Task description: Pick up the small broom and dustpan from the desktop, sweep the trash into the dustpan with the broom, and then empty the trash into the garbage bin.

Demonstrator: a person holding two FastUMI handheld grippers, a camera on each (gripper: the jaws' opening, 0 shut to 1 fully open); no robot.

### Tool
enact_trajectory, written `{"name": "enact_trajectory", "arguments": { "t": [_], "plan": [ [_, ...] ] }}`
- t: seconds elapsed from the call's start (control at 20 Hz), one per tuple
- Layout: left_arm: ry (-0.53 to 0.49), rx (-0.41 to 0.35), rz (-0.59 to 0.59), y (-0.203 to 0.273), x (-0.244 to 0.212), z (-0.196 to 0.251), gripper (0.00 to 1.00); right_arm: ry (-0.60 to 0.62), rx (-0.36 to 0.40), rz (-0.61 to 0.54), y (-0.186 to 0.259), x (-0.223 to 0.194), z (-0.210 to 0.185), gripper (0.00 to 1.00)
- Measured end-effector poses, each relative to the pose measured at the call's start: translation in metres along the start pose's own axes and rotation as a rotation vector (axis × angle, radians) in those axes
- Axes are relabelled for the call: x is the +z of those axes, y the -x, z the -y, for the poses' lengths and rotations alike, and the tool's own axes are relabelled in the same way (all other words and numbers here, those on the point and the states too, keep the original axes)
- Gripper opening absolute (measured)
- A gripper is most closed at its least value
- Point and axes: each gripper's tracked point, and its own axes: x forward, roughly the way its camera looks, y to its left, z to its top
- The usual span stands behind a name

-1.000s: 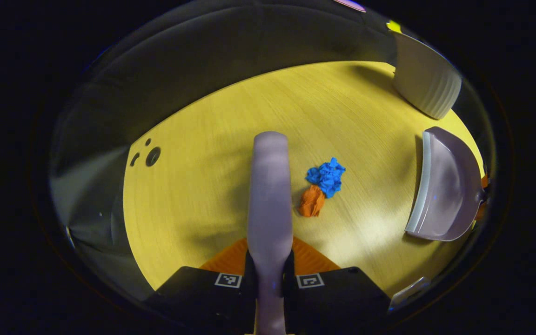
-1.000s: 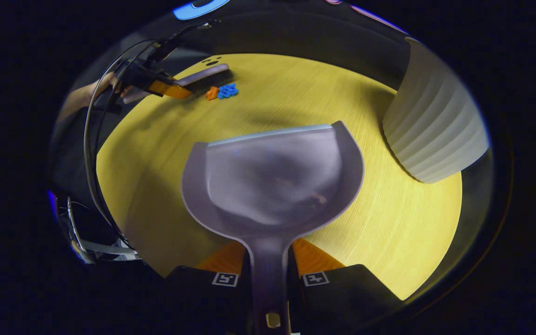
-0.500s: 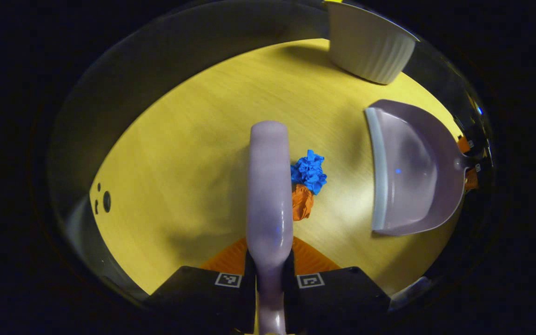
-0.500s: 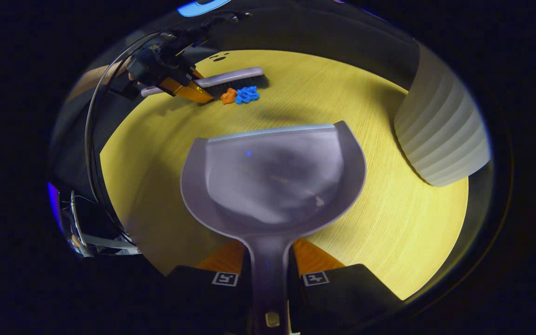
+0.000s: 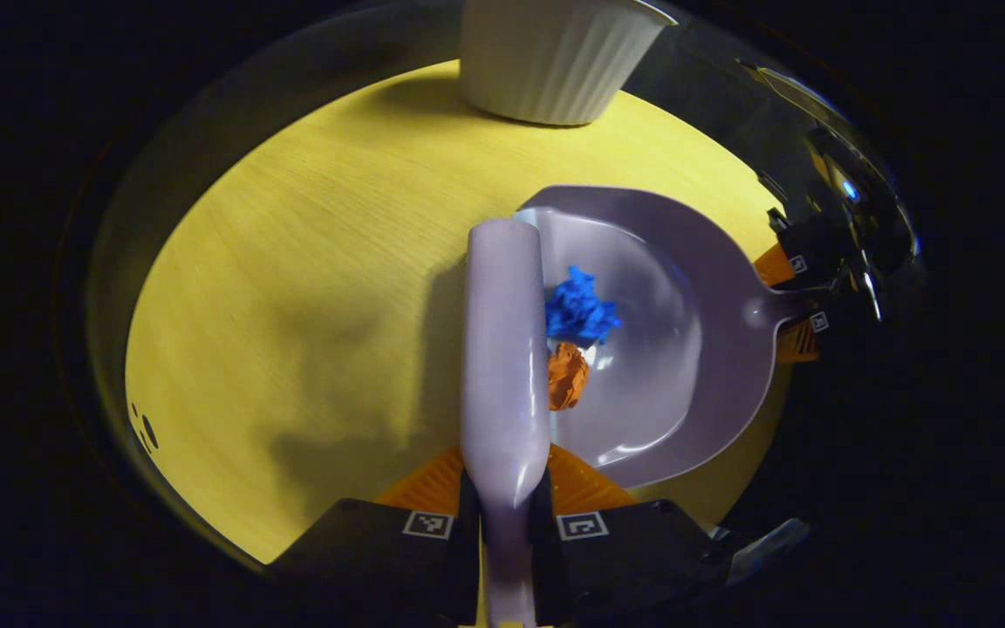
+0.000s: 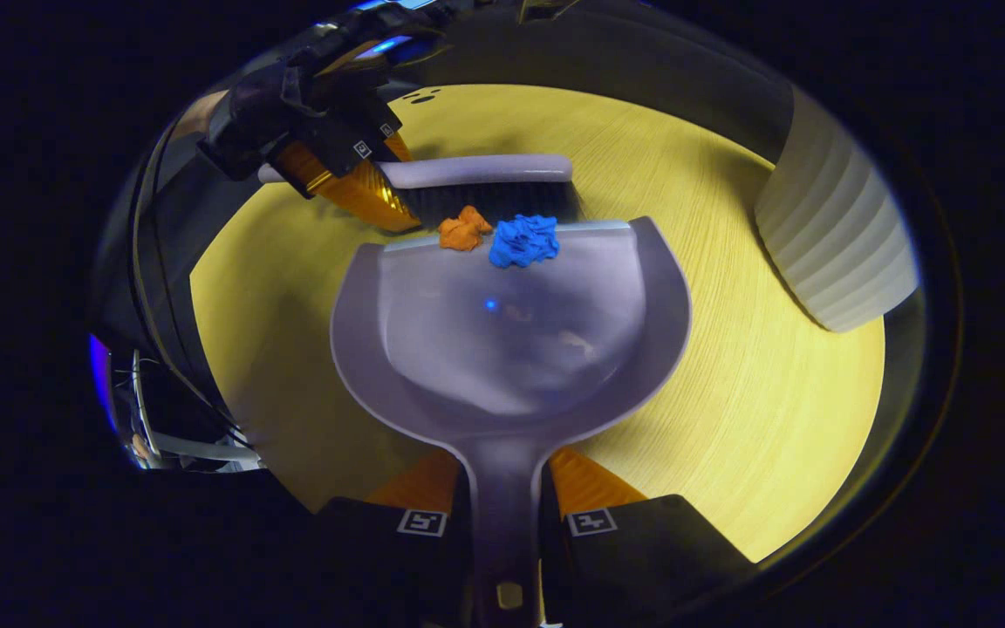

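Two paper scraps lay at the dustpan's (image 6: 511, 340) front lip: one blue scrap (image 6: 523, 241) and one orange scrap (image 6: 463, 230). There was one small broom (image 5: 504, 349), one dustpan and one white ribbed garbage bin (image 5: 555, 52). The yellow wood-grain tabletop (image 5: 293, 288) sat in a dim booth. The left gripper (image 5: 502, 510) was clamped on the broom's handle, bristles just behind the scraps. The right gripper (image 6: 507, 510) was closed on the dustpan's handle, the pan seemingly resting flat on the tabletop.
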Motion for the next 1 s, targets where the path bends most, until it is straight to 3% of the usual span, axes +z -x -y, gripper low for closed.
{"name": "enact_trajectory", "arguments": {
  "t": [0.15,0.25,0.35,0.4,0.6,0.75,0.85,0.9,1.0],
  "plan": [
    [0.056,-0.053,0.014,0.006,-0.004,0.022,0.31,-0.018,-0.002,0.018,-0.026,0.024,-0.004,0.35],
    [0.114,-0.023,0.074,0.012,-0.003,0.025,0.29,-0.026,-0.014,0.046,-0.029,0.03,0.003,0.31],
    [0.198,0.003,0.137,0.025,-0.007,0.026,0.3,-0.039,-0.022,0.043,-0.035,0.023,0.005,0.39],
    [0.241,0.01,0.173,0.032,-0.007,0.026,0.27,-0.053,-0.026,0.045,-0.041,0.022,0.006,0.35],
    [0.414,0.038,0.332,0.057,-0.026,0.019,0.28,-0.083,-0.052,0.058,-0.051,0.022,0.005,0.39],
    [0.515,0.075,0.452,0.065,-0.054,0.014,0.28,-0.089,-0.076,0.072,-0.049,0.023,0.007,0.35],
    [0.579,0.094,0.524,0.067,-0.079,0.008,0.28,-0.09,-0.1,0.086,-0.044,0.026,0.009,0.39],
    [0.606,0.102,0.549,0.064,-0.092,0.006,0.28,-0.091,-0.115,0.097,-0.033,0.026,0.011,0.35],
    [0.643,0.123,0.583,0.05,-0.122,-0.001,0.27,-0.114,-0.143,0.12,-0.02,0.028,0.011,0.39]
  ]
}}
